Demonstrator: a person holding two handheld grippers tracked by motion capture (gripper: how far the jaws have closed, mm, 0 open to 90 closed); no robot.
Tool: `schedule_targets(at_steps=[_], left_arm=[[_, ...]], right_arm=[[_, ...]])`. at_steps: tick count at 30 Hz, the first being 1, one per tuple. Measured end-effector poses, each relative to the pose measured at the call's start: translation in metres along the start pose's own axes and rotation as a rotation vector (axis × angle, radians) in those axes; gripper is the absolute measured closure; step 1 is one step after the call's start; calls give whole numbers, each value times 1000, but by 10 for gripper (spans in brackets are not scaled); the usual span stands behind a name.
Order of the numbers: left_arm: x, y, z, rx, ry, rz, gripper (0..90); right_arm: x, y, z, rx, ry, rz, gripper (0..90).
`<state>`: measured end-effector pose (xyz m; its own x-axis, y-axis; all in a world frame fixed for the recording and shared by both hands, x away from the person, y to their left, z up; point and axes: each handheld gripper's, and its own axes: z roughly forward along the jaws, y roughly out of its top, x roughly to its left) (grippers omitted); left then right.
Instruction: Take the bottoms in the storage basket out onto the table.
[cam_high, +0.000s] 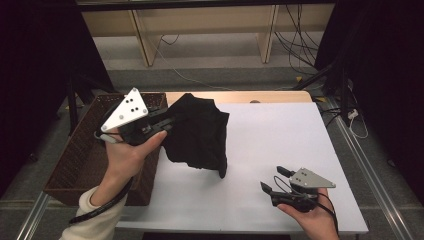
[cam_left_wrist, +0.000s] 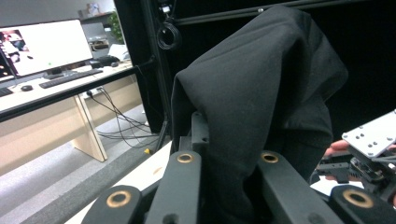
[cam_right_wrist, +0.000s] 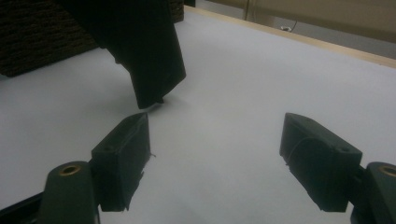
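Note:
A black cloth hangs in the air over the left part of the white table, its lowest corner just above the surface. My left gripper is shut on the cloth's upper left edge, beside the basket. In the left gripper view the cloth bunches between the two jaws of my left gripper and drapes over them. My right gripper rests low near the table's front right, open, with nothing between its jaws. In the right gripper view, the right gripper faces the cloth's dangling corner, well apart from it.
A dark woven basket stands against the table's left edge, also at the top left of the right gripper view. Cables run across the floor behind the table. In the left gripper view a desk with a monitor stands far off.

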<state>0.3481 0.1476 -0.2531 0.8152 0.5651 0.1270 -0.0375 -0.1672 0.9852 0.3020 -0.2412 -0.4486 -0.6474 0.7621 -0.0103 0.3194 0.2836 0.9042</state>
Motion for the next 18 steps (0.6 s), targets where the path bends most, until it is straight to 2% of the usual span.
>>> schedule_targets(at_steps=[18], left_arm=[[-19, -14, 27, 81, -88, 22, 847]], right_arm=[[0, 0, 0, 0, 1, 0, 253]])
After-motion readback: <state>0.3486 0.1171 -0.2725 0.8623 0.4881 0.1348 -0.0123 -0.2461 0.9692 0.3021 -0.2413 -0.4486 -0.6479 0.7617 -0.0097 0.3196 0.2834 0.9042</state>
